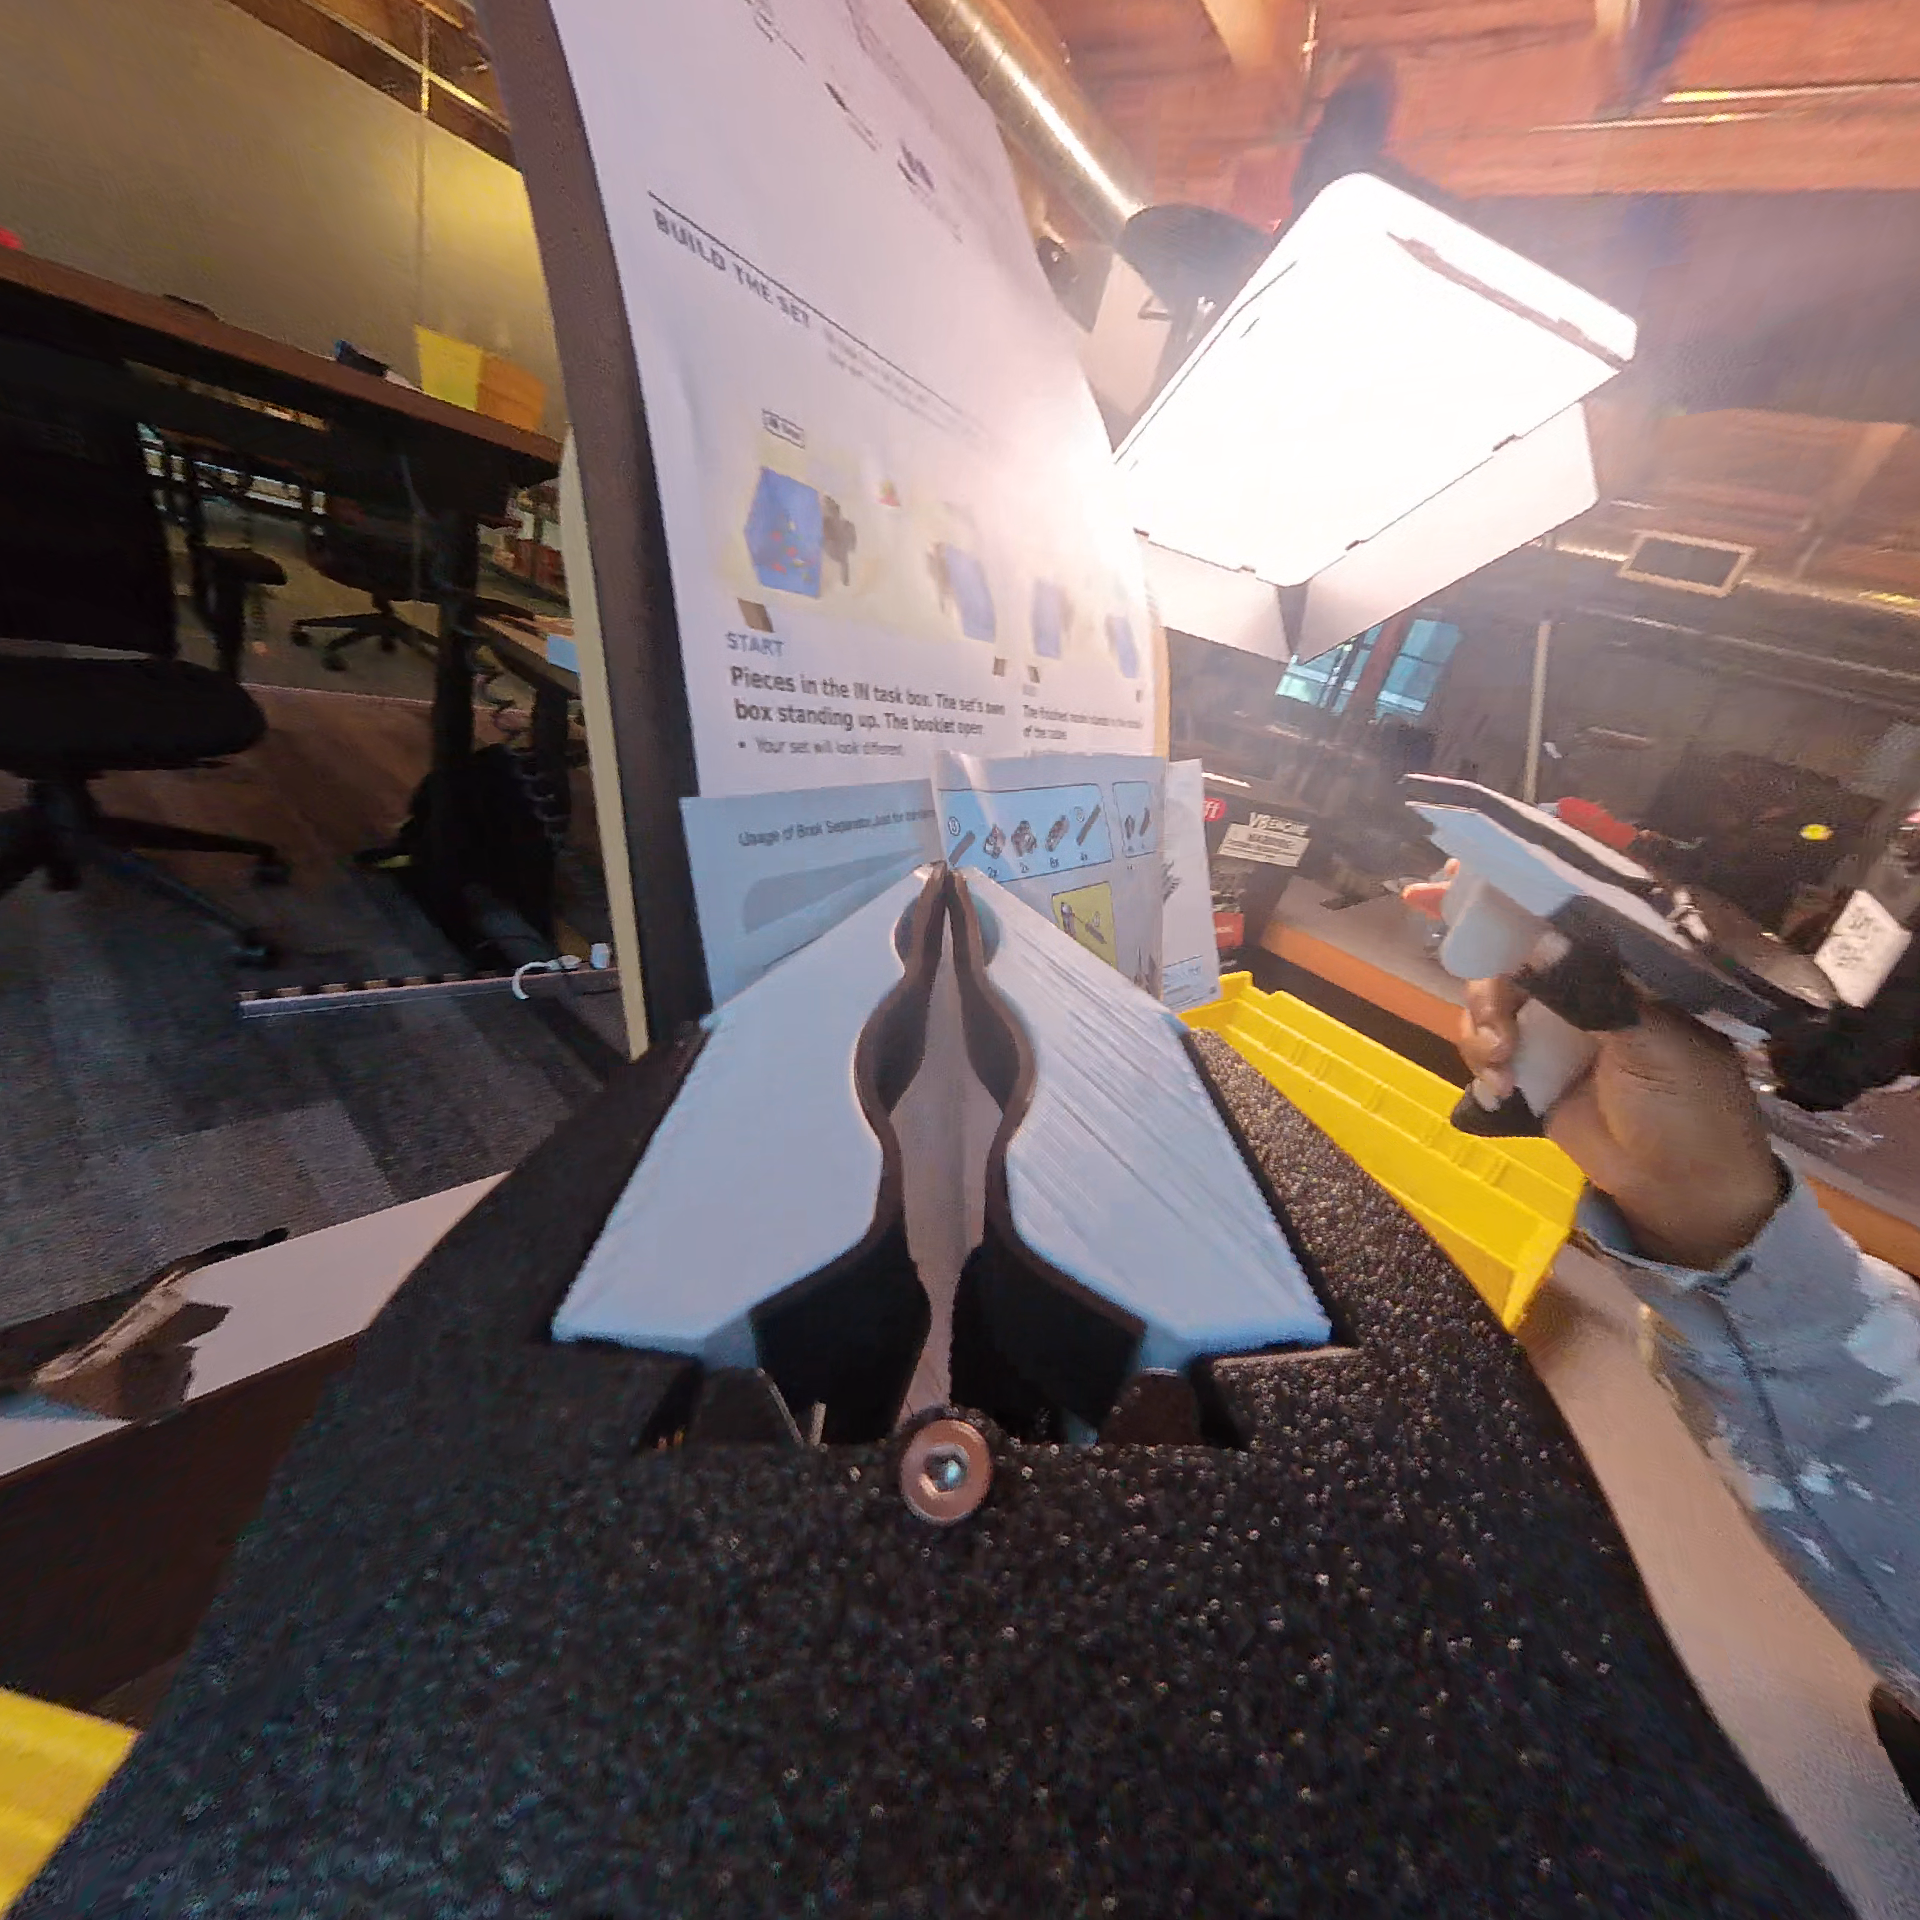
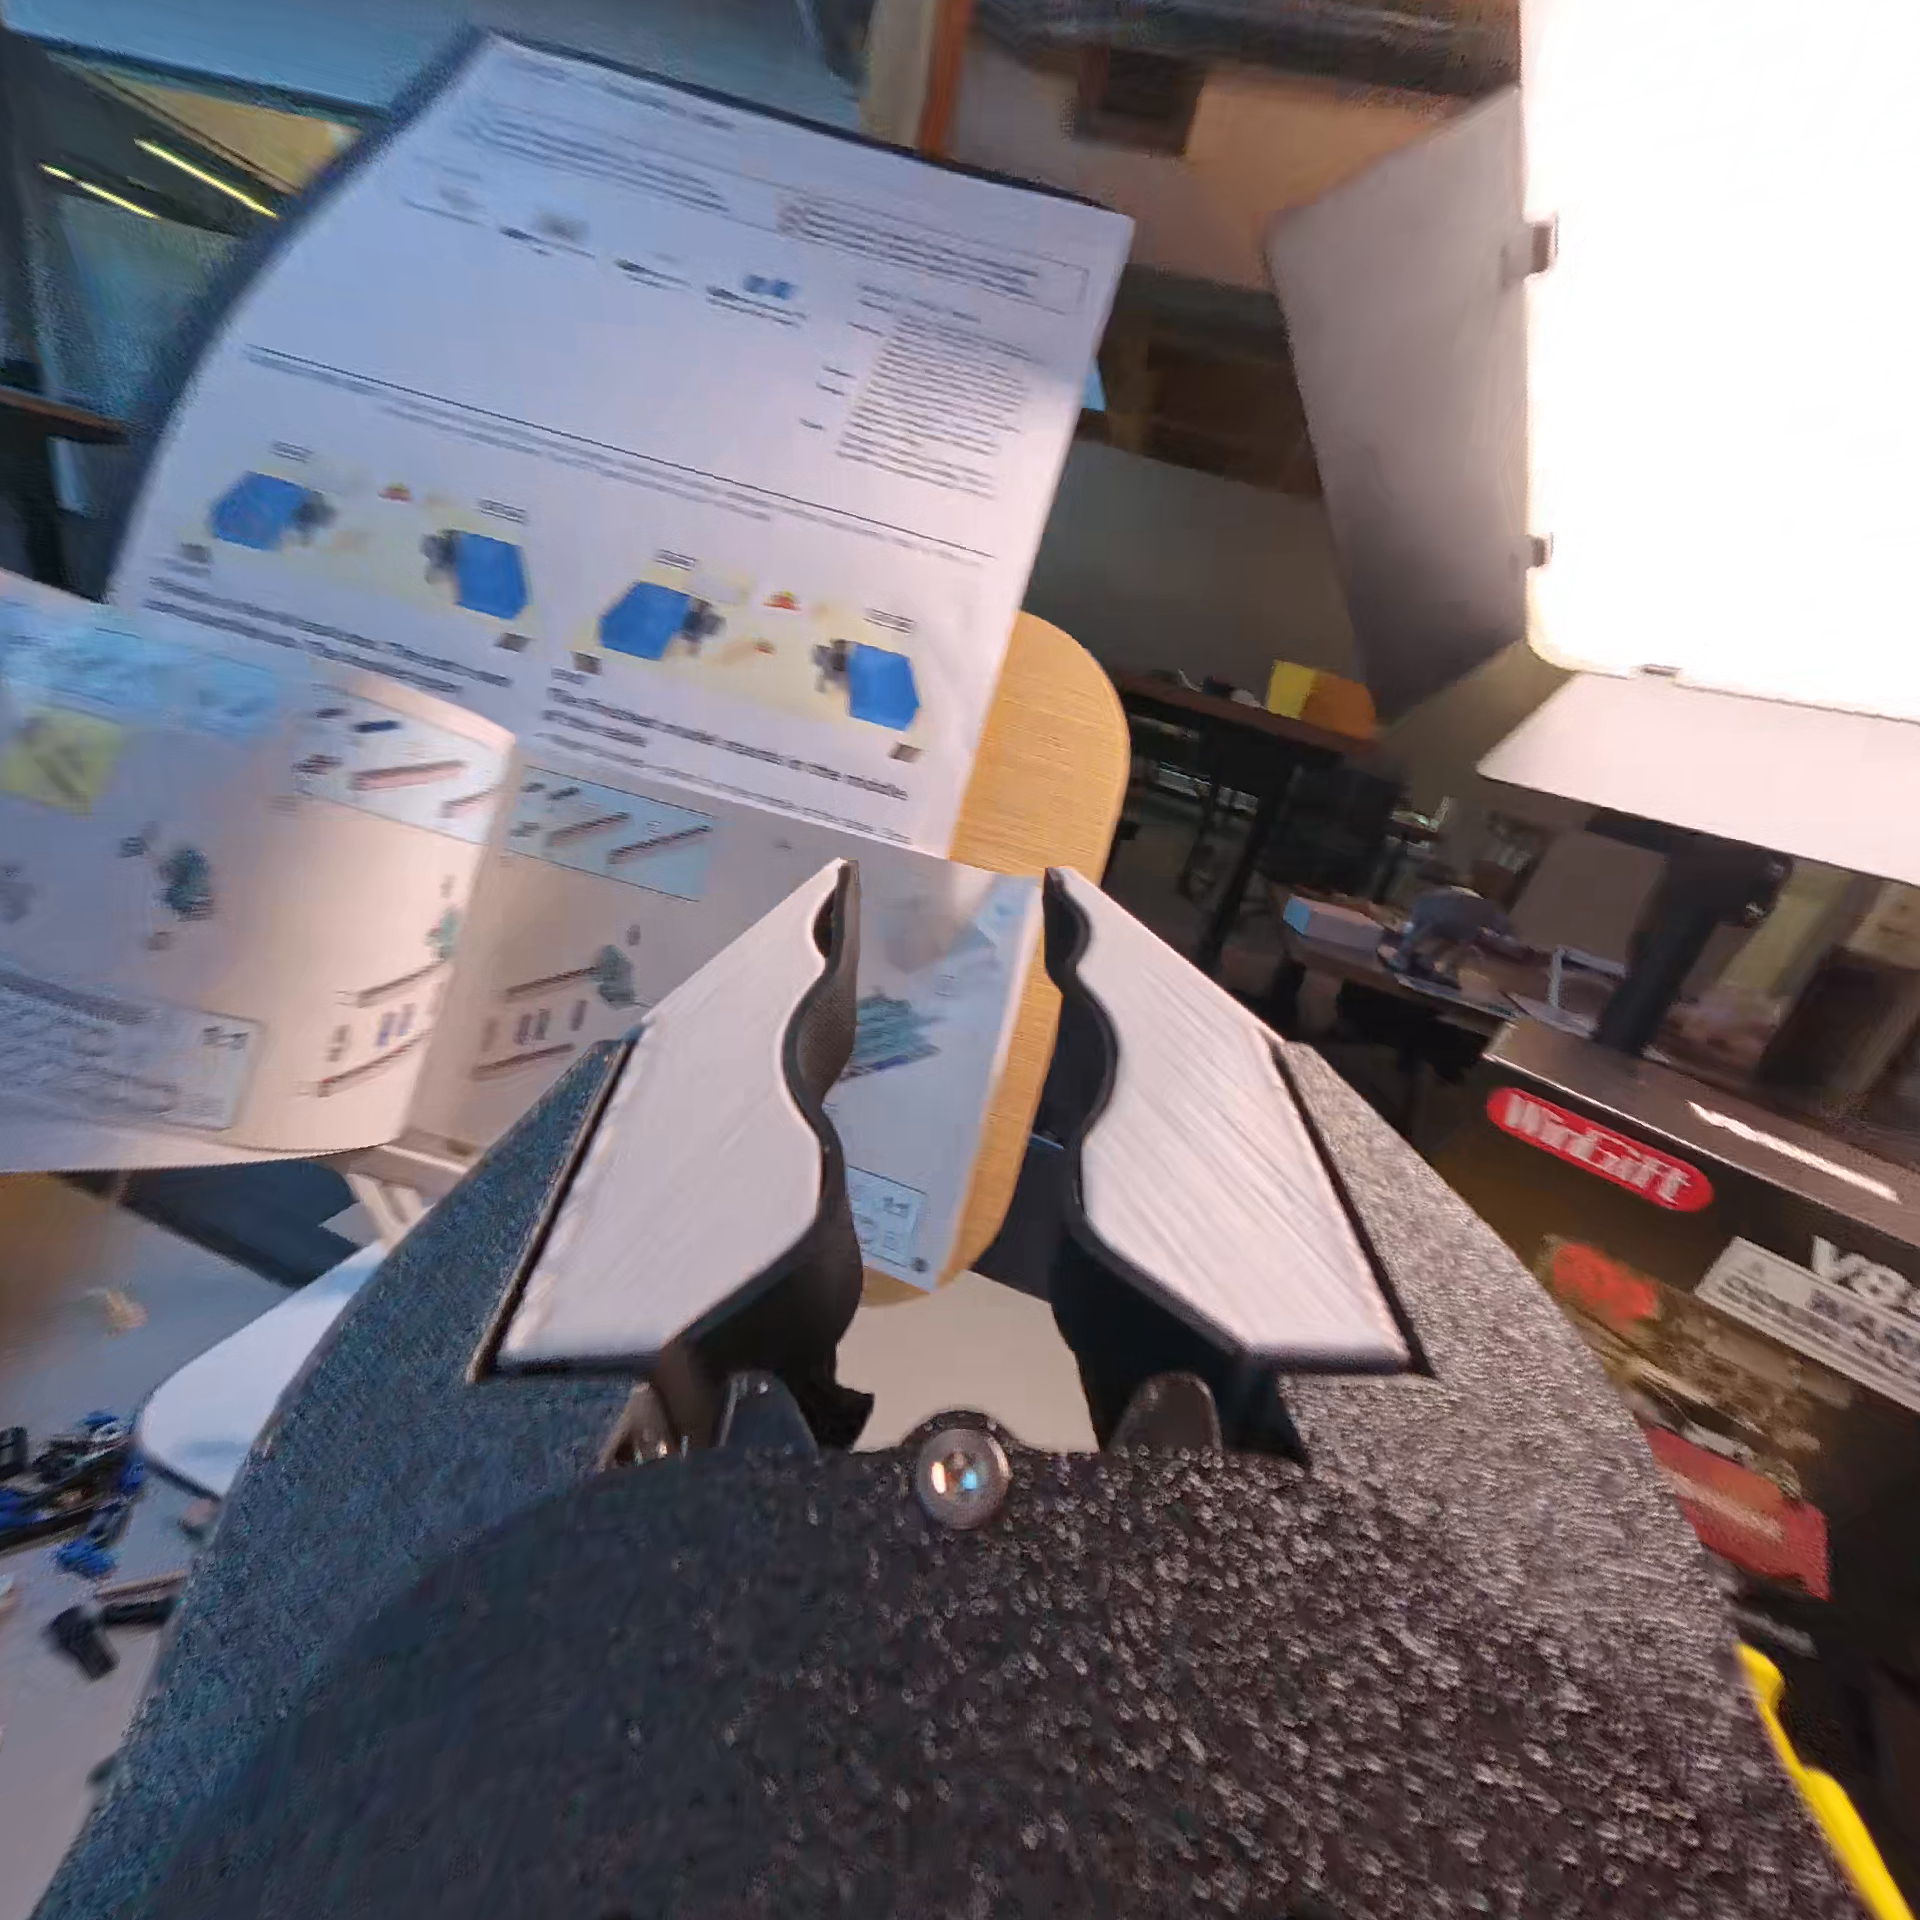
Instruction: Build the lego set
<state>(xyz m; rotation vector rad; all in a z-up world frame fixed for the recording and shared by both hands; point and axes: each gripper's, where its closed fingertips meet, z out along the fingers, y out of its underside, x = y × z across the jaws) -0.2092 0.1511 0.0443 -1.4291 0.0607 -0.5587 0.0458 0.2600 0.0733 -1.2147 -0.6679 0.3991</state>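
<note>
While the left gripper (image 1: pixel 948 883) sits at frame centre with its fingers pressed together on nothing, the yellow bin (image 1: pixel 1382 1112) lies just right of it and the open booklet (image 1: pixel 1049 842) stands beyond its tips. At the right gripper (image 2: pixel 948 883), the fingers are parted and empty, framing the booklet (image 2: pixel 935 1049) edge, with the printed instruction sheet (image 2: pixel 623 436) farther off, upper left, and small blue and black pieces (image 2: pixel 73 1475) at lower left.
</note>
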